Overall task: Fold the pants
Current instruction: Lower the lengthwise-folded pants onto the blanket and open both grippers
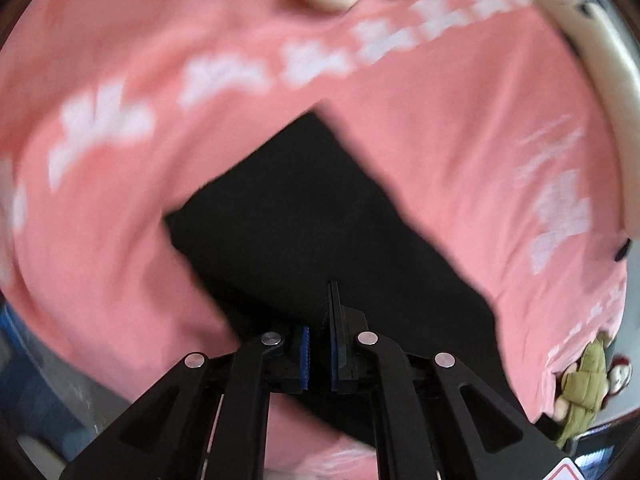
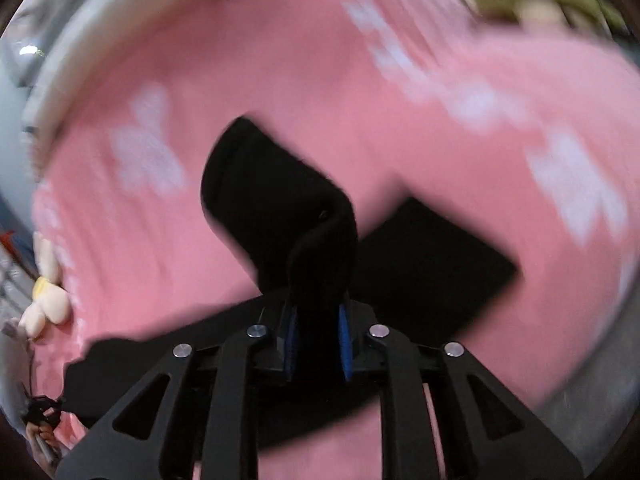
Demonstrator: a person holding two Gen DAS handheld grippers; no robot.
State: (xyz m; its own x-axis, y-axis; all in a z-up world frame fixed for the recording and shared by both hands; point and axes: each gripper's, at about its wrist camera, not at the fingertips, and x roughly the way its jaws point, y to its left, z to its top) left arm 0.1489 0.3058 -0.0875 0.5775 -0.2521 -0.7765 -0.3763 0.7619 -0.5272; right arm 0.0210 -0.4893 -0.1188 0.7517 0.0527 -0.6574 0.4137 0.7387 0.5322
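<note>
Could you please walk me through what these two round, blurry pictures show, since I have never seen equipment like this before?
Each picture comes from a fisheye camera mounted on a hand-held two-finger gripper, looking along its fingers; a person holds one per hand. The left gripper and the right gripper each pinch a part of the black pants between blue pads. The pants lie on a pink cloth with white print. A cream flower-shaped plush and a green soft toy sit at the cloth's edges. The blur suggests movement.

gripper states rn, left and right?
Left gripper: shut on a fold of the black pants.
Right gripper: shut on a raised bunch of the black pants.
</note>
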